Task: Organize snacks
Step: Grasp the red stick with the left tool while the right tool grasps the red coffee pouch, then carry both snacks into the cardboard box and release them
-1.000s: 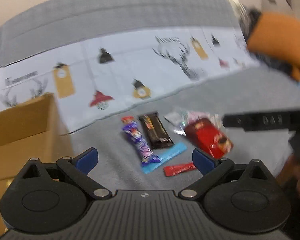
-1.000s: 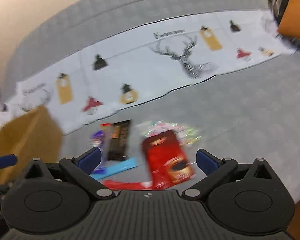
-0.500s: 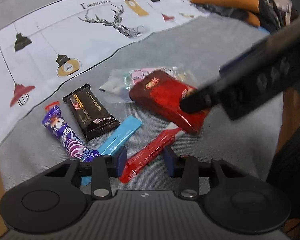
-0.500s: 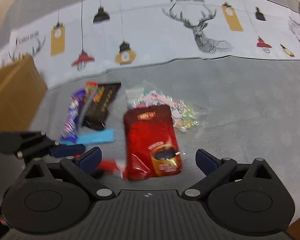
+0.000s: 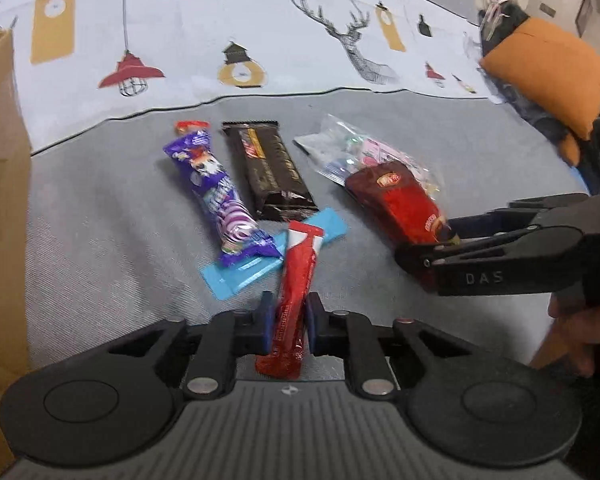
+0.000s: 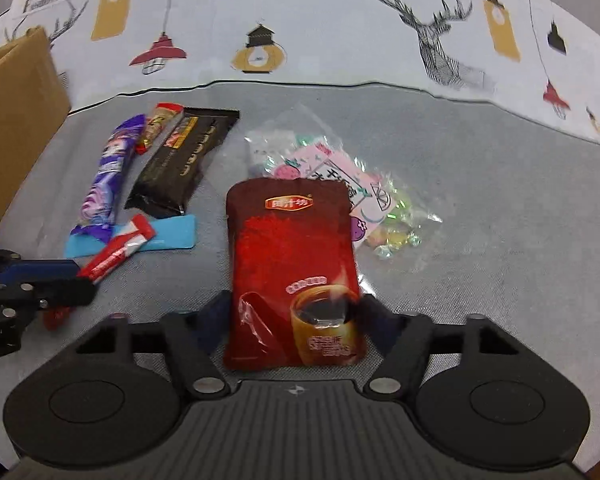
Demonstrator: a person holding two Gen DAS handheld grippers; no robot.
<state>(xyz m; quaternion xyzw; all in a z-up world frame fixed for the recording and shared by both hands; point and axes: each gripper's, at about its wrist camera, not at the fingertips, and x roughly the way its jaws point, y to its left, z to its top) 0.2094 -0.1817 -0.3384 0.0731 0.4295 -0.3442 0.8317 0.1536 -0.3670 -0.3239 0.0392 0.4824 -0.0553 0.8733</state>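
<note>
Snacks lie on a grey cloth. My left gripper [image 5: 287, 320] is shut on a thin red stick packet [image 5: 296, 292], also seen in the right wrist view [image 6: 116, 252]. My right gripper [image 6: 292, 312] is shut on a dark red drink-mix pouch [image 6: 292, 264], which also shows in the left wrist view [image 5: 396, 200]. A purple candy bar [image 5: 216, 192], a black chocolate bar [image 5: 272, 168], a light blue packet [image 5: 260, 264] and a clear bag of sweets [image 6: 340, 176] lie on the cloth.
A cardboard box [image 5: 0, 184] stands at the left; its side also shows in the right wrist view [image 6: 16, 112]. A white cloth with deer and lamp prints [image 5: 260, 28] lies behind the snacks. An orange cushion [image 5: 548, 68] is at far right.
Both grippers dropped toward the snacks and closed: the left on the red stick packet, the right on the red pouch.
</note>
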